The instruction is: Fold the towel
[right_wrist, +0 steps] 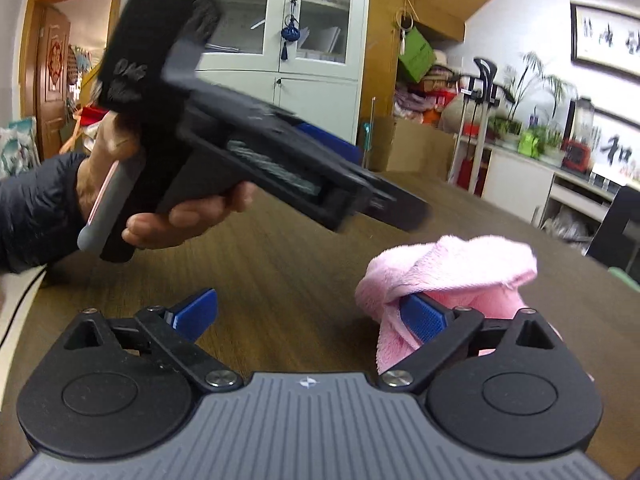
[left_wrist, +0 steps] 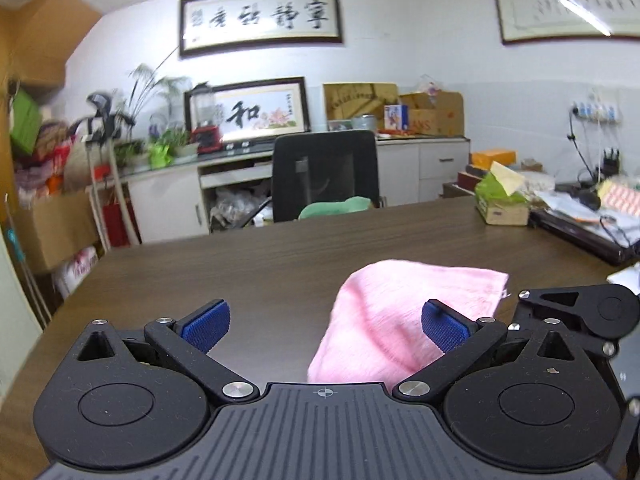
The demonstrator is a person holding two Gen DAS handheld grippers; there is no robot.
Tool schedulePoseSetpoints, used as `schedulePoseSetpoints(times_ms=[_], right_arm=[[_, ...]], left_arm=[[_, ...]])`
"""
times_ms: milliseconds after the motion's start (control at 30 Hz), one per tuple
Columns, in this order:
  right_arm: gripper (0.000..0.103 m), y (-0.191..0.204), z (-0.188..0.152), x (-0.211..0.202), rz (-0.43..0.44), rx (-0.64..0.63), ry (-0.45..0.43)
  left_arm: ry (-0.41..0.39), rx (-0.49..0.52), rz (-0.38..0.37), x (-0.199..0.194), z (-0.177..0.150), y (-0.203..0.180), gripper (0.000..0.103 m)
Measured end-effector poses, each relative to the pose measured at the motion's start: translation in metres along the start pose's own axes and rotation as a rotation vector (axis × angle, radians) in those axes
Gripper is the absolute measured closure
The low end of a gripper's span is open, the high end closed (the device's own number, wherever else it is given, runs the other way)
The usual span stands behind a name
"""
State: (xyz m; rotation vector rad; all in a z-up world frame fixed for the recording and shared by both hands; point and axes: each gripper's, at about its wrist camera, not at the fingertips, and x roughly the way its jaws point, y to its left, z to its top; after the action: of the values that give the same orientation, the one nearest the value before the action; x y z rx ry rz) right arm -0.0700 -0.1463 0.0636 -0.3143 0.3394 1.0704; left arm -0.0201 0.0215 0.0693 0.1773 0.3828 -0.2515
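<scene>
On the dark wood table (left_wrist: 280, 256), the pink towel (left_wrist: 400, 320) lies in a loose, bunched heap, not yet a tidy fold, and everything ahead turns on where it sits from my two tools. From my left hand-held gripper (left_wrist: 325, 322), jaws spread wide with nothing between the blue pads, the towel lies ahead and to the right, its near edge behind the right pad; its long axis runs roughly from the near side of the table away toward the far right. From my right hand-held gripper (right_wrist: 310, 314), also wide with bare wood in the gap, the same towel (right_wrist: 452, 280) crowds the right-hand finger (right_wrist: 424, 316), the cloth draped over and around that pad without being pinched. I judge the right hand the nearer of the two, practically in the cloth. The right wrist view shows what the left cannot: a hand (right_wrist: 160, 200) and dark sleeve carrying the left tool, blurred and held above the table to the left of the towel. The left wrist view gives the flatter far corner of the towel and the far table edge by the black chair (left_wrist: 324, 176).
</scene>
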Motion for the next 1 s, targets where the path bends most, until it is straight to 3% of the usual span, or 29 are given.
schedulePoseSetpoints(times_ms=[267,667,1000], right_arm=[[0.003,0.014,-0.01,-0.004,-0.022,-0.037,-0.002],[0.001,0.007,-0.018,-0.023,-0.042,0.027,-0.026],[0.001,0.001,-0.027,-0.041,-0.074,0.055,-0.038]], left_arm=[[-0.003,0.179,-0.078,0.008,0.004,-0.039,0.0],[0.071,0.142,-0.017,0.013,0.013,-0.049,0.0],[0.115,0.195,0.056,0.012,0.012,-0.058,0.0]])
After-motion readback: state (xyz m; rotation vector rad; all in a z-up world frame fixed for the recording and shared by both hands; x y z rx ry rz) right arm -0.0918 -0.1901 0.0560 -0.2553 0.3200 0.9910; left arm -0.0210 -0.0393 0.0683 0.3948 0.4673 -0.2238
